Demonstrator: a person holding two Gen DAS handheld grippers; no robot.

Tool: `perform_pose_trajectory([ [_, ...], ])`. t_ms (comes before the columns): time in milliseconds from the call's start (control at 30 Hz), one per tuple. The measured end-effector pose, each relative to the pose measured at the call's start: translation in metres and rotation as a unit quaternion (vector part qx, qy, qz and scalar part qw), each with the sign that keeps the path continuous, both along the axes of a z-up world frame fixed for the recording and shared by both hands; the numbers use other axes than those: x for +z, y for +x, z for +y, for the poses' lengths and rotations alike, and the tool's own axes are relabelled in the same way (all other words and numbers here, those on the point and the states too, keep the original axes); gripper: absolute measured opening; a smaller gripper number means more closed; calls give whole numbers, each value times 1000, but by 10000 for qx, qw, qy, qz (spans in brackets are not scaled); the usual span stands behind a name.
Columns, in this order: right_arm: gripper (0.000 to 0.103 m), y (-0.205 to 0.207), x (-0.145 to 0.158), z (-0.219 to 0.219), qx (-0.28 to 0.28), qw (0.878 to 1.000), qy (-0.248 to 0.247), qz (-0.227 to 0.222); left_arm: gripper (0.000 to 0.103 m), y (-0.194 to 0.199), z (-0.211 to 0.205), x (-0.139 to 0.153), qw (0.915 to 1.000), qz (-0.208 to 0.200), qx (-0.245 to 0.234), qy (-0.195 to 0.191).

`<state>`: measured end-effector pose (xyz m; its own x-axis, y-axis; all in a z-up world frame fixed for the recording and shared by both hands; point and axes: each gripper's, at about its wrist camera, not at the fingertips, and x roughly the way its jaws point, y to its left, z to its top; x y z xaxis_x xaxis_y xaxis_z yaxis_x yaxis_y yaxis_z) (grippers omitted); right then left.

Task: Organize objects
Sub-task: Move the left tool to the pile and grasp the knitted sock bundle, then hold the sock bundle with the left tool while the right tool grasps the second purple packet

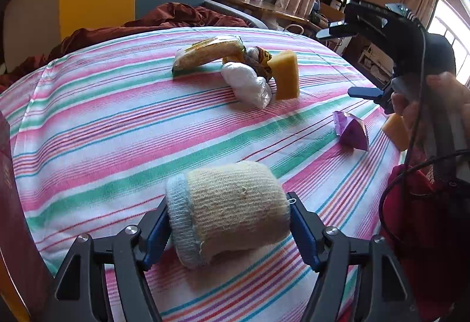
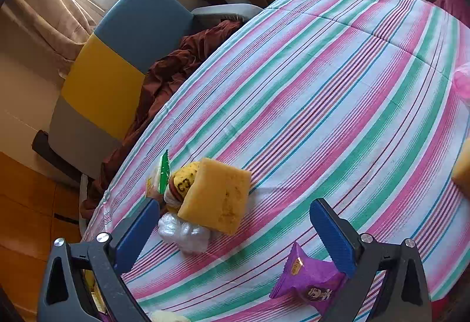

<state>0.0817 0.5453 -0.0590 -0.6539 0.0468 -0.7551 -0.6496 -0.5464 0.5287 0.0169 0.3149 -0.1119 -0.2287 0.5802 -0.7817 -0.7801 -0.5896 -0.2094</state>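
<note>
Woven beige and pale-blue scrubbing pad [image 1: 232,210] clamped between the blue pads of the left gripper [image 1: 230,222], low over the near part of a pink, green and white striped bedspread [image 1: 117,122]. Right gripper [image 2: 235,234] spread wide with nothing between its fingers, hanging above the same bedspread with a purple snack packet [image 2: 308,281] just under its right finger. Farther across the cloth, a heap: yellow sponge [image 1: 286,75] propped upright against a white plastic-wrapped bundle [image 1: 246,84] and a bagged pack of yellow noodles [image 1: 208,52], well apart from the held pad.
</note>
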Motion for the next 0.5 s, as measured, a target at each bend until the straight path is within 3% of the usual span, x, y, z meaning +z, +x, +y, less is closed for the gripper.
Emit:
perform_pose_trajectory([
  [333,103,22,-6,18,-607,9970,45,-484,73,9,-16,-1,10000,-6,23,50],
  [500,103,13,-28,7,-49,9924,-262,-1204,74,9,-18,-1,10000,3,17,56],
])
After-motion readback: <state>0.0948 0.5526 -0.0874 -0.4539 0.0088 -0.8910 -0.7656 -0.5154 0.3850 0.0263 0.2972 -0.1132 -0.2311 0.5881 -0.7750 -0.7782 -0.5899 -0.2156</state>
